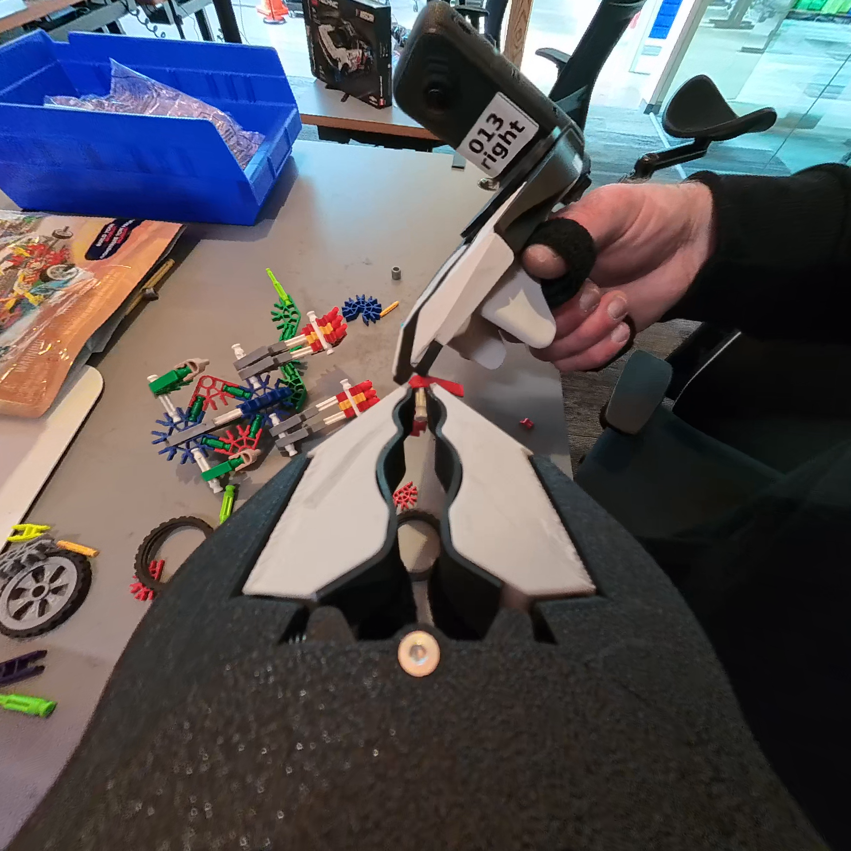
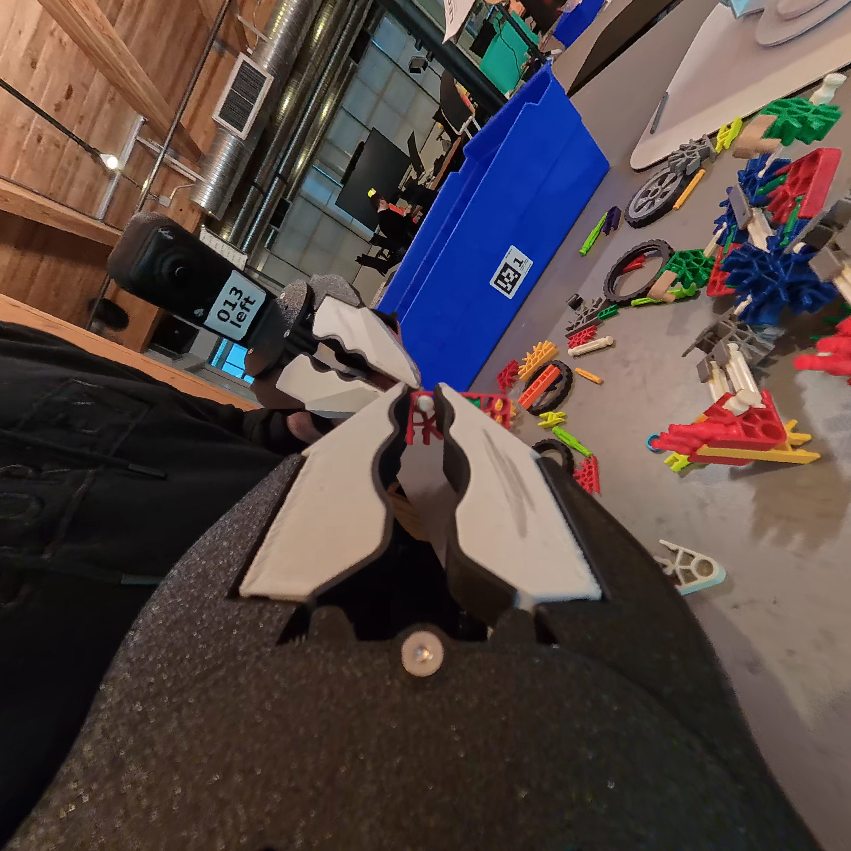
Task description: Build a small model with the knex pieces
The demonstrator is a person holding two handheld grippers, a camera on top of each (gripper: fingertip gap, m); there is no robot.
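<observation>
Pinching a short white rod [image 1: 420,403] in our left tongs [image 1: 418,391], we meet it with the right tongs [image 2: 422,391] clenched on a red connector [image 2: 421,426] — both aloft over the bench [image 1: 368,221] (tips touching), presumably to align the pieces.

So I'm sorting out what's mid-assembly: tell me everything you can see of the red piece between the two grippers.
The red piece is a small plastic lattice connector, apparently glossy and rigid. It is held above the table, pinched at the tips of the right gripper. A short whitish rod, clamped by the left gripper, meets it end-on. Its full shape is hidden.
</observation>
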